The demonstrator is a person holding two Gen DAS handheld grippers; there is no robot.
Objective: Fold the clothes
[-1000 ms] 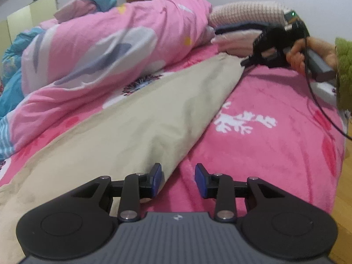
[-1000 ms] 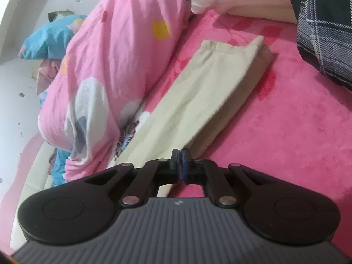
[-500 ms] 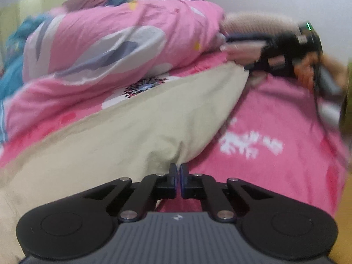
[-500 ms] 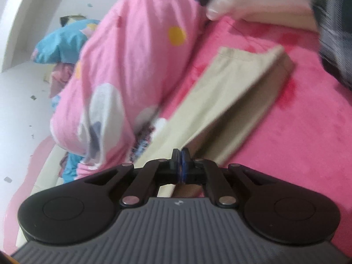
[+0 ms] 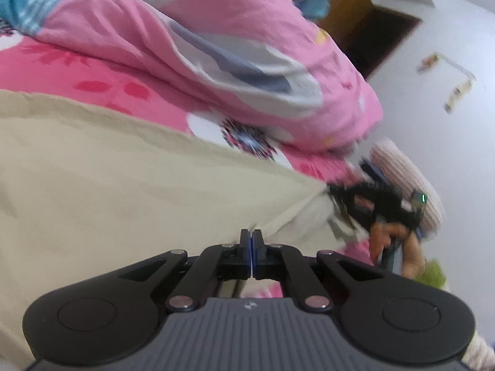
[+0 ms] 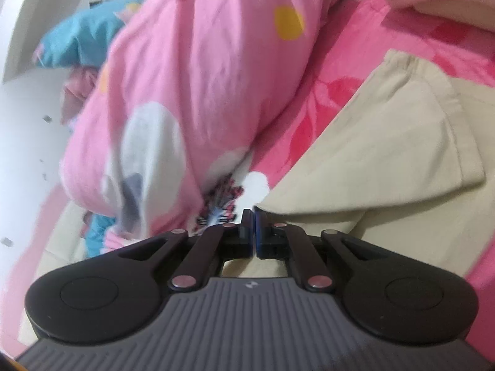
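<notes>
Beige trousers [image 5: 123,185] lie along a pink bed cover [image 6: 433,40]. In the left wrist view my left gripper [image 5: 252,235] is shut on their near edge, a pale sliver of cloth showing between the pads. The cloth stretches from it to my right gripper [image 5: 332,193], held by a person's hand [image 5: 383,235] at the far end. In the right wrist view the right gripper [image 6: 253,216] pinches a lifted fold of the trousers [image 6: 386,154]; its jaws are opening by a hair, the cloth still between them. The waistband end lies flat beyond.
A bunched pink quilt [image 5: 247,46] runs along the far side of the trousers, also seen as the quilt [image 6: 185,77]. Folded clothes [image 5: 402,170] are stacked at the bed's end. A teal pillow [image 6: 83,40] lies behind the quilt. A brown doorway [image 5: 371,24] stands beyond.
My left gripper went from open to shut on the trousers' edge, then rolled and swung sideways. The right gripper travelled too, carrying its fold over the trousers.
</notes>
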